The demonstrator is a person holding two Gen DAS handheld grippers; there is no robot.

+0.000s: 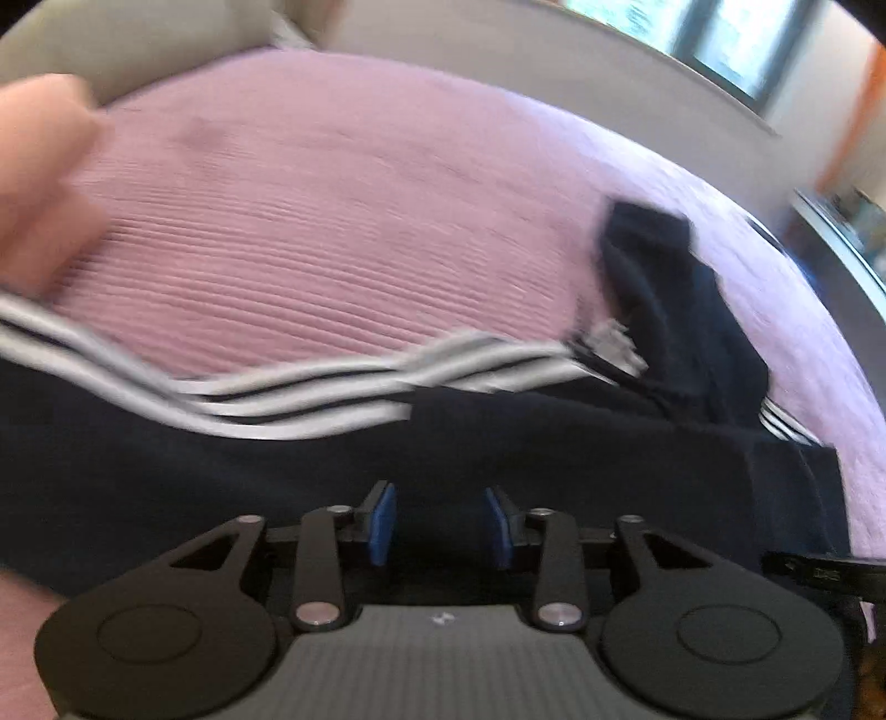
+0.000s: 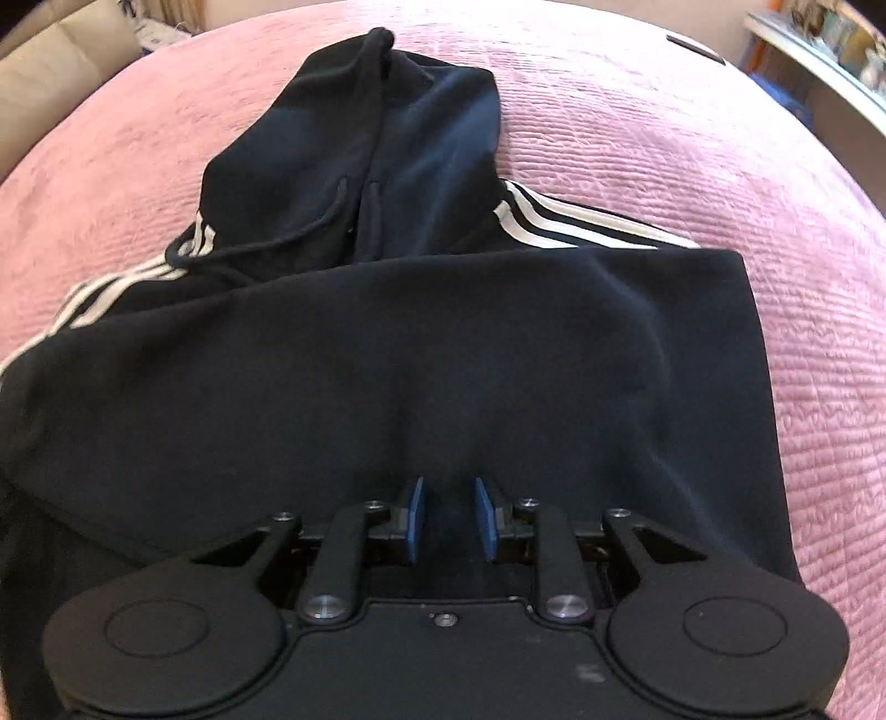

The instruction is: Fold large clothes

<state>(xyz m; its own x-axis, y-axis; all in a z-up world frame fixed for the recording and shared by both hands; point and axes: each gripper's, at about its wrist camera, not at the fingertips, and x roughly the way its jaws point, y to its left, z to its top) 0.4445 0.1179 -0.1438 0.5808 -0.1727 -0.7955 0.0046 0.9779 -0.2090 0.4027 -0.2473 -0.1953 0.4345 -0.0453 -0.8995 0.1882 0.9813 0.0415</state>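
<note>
A black hoodie [image 2: 421, 343] with white stripes on its sleeves lies on a pink bedspread [image 2: 692, 138]. Its lower part is folded up over the chest, and the hood [image 2: 387, 144] points away. My right gripper [image 2: 447, 512] hovers over the near folded edge, jaws open with a gap, nothing between the blue pads. In the left wrist view the hoodie [image 1: 277, 476] lies across the lower frame, a striped sleeve [image 1: 310, 387] along its far edge and the hood [image 1: 681, 310] at right. My left gripper [image 1: 440, 520] is open above the dark fabric. That view is blurred.
The pink bedspread [image 1: 332, 221] extends far beyond the hoodie. A pale headboard or wall [image 1: 498, 61] and a window [image 1: 720, 33] lie behind the bed. Shelves [image 2: 830, 50] stand at the far right. A blurred finger [image 1: 39, 177] shows at the left edge.
</note>
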